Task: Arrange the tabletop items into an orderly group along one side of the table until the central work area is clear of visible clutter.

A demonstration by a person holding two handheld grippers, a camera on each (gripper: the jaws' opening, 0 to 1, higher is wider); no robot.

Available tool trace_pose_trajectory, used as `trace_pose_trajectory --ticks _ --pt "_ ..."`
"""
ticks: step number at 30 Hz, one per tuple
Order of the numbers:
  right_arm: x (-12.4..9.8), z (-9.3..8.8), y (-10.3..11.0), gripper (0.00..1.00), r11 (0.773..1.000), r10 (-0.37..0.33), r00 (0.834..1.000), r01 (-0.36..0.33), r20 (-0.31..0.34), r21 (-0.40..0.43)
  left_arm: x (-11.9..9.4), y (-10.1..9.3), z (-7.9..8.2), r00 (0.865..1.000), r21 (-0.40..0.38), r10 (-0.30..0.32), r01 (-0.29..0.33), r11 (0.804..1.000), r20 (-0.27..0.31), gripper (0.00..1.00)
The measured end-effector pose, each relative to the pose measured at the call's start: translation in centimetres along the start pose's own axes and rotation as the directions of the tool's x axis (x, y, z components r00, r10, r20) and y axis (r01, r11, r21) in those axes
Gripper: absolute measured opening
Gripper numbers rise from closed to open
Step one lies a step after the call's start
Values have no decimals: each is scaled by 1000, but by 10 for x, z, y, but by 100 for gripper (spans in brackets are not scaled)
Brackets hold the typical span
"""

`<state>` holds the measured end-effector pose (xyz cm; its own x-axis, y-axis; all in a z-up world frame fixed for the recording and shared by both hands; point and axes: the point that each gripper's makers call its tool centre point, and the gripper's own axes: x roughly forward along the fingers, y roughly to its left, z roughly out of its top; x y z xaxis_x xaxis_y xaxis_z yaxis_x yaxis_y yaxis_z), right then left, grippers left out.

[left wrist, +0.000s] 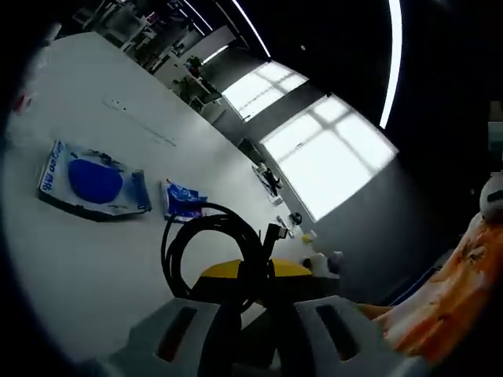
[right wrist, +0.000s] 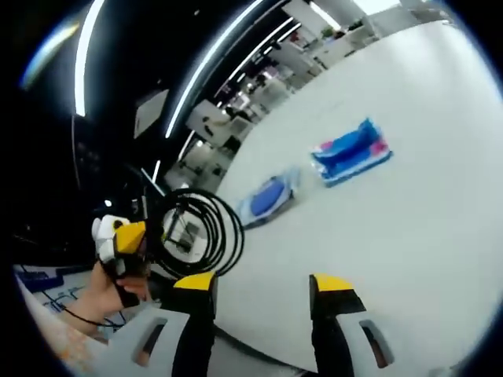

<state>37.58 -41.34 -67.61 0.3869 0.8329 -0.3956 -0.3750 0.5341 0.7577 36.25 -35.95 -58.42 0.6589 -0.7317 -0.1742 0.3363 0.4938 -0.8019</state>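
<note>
Cable coil (left wrist: 212, 243) pinched in left gripper (left wrist: 240, 318) jaws: light, floppy, best held across bundled loops. Right gripper (right wrist: 263, 294) jaws spread, empty. Blue packets (left wrist: 94, 181) on bench (left wrist: 78, 267): light, crinkly.

Coiled cable lifted, two packets flat on table.
Black cable coil (left wrist: 214, 250) hangs as a loose loop off the white table (left wrist: 94, 267), clamped in the left gripper's (left wrist: 253, 314) jaws. Clear pouch with a blue disc (left wrist: 94, 181) lies flat; small blue packet (left wrist: 184, 199) sits just beside it.
</note>
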Motion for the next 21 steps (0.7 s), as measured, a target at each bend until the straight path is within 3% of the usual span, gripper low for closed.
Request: trace_pose_trajectory --ticks 4,7,12,15,17,18,21 --pt "11 4 16 55 993 82 996 -83 17 79 2 -24 -2 993 -9 -120 120 993 -8 8" --pt "16 10 38 58 966 192 980 -197 47 168 4 -36 -5 986 -1 -167 167 986 -20 8" --pt "19 9 47 55 963 224 974 -227 35 143 7 -52 -17 972 9 -225 226 974 -61 8" --pt "20 5 45 48 959 228 973 -229 27 165 7 -60 -21 965 17 -250 252 968 -76 9" --pt "19 3 43 36 949 234 972 -234 28 212 7 -60 -20 965 19 -250 252 967 -74 9" --pt "17 3 45 29 942 248 968 -249 34 226 7 -58 -19 967 16 -244 246 969 -67 8" --pt "13 8 48 22 913 274 959 -284 76 293 6 -56 -15 968 -2 -248 248 969 -48 8"
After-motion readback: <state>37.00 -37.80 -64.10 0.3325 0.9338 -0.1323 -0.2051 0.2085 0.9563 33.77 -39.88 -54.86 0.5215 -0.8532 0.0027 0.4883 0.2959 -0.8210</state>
